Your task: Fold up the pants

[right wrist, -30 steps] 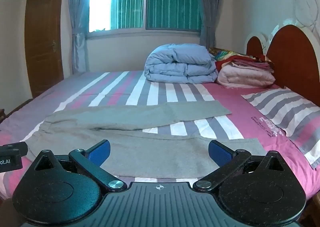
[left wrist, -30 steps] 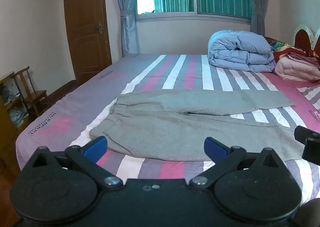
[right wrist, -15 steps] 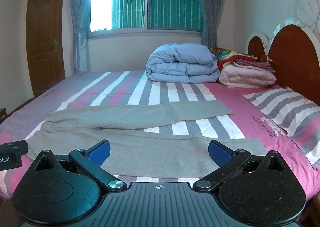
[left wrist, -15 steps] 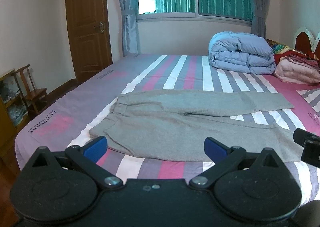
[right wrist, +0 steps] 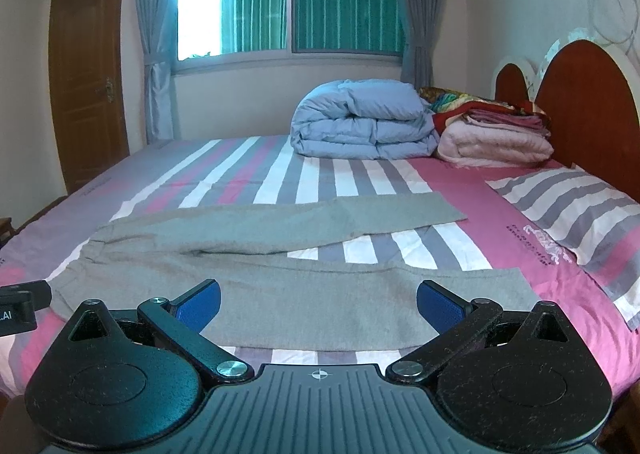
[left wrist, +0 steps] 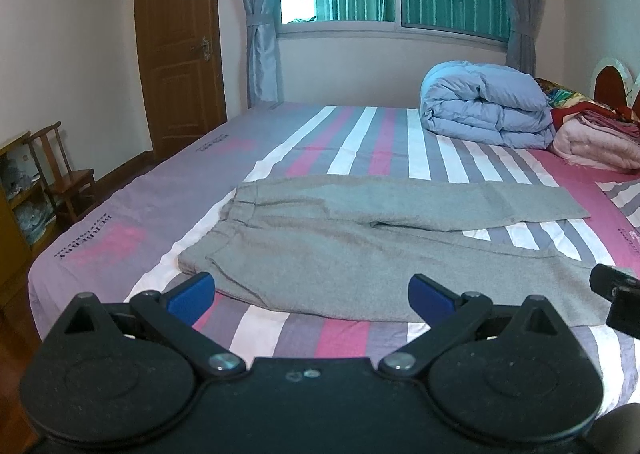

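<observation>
Striped bed (left wrist: 120, 213), pants (left wrist: 340, 254) flat, legs apart. Left gripper (left wrist: 312, 294) and right gripper (right wrist: 318, 304) both spread wide, empty; I'd pinch near-edge waistband and cuff together.

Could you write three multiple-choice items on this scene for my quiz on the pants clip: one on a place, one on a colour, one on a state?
1. Where do the pants lie?
A. spread on the striped bed
B. on the wooden chair
C. on top of the blue quilt

2. What colour are the pants?
A. black
B. grey
C. red

3. How do the left gripper and the right gripper stand?
A. both shut on the pants
B. one open, one shut
C. both open and holding nothing

Answers:
1 A: the pants lie flat on the bed, both legs pointing toward the headboard, apart from the quilt.
2 B: the cloth is plain grey in both views.
3 C: each gripper's blue fingertips sit wide apart with no cloth between them.
</observation>
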The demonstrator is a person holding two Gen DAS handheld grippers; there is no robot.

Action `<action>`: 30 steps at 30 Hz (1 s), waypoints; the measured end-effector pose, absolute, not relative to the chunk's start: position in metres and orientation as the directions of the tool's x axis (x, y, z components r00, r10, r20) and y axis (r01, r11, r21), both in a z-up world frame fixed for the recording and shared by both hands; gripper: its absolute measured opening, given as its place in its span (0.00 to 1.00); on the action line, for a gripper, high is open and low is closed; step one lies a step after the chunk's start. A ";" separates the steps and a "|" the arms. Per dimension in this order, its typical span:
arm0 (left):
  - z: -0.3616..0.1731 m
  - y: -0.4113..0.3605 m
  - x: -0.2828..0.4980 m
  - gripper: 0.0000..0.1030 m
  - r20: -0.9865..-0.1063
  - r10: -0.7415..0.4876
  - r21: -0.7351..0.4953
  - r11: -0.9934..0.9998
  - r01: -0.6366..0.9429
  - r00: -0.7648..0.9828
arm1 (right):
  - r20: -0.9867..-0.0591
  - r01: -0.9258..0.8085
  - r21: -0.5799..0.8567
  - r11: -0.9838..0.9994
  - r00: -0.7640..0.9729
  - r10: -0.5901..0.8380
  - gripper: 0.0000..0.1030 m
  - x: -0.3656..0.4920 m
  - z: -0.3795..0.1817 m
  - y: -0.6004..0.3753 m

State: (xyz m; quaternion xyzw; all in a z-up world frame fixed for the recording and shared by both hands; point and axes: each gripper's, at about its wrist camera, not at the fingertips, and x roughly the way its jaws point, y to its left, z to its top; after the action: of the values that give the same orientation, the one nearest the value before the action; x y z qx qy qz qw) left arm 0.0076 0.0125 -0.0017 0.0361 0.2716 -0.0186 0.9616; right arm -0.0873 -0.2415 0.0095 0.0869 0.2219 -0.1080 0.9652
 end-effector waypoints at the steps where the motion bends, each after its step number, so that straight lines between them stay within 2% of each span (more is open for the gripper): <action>1: -0.002 0.012 0.008 0.94 -0.525 -0.016 0.059 0.997 0.055 0.851 | -0.449 0.247 0.120 0.961 0.877 -0.170 1.00 -0.087 0.009 -0.242; 30: -0.001 0.015 0.037 0.94 -0.566 -0.017 0.040 0.998 0.048 0.825 | -0.496 0.276 0.142 0.951 0.851 -0.173 1.00 -0.073 -0.006 -0.260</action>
State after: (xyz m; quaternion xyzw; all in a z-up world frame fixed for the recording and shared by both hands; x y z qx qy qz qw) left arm 0.0373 0.0149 -0.0015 0.0261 0.2957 -0.0168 0.9548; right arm -0.0735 -0.2596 -0.0061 0.1046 0.2467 -0.1175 0.9562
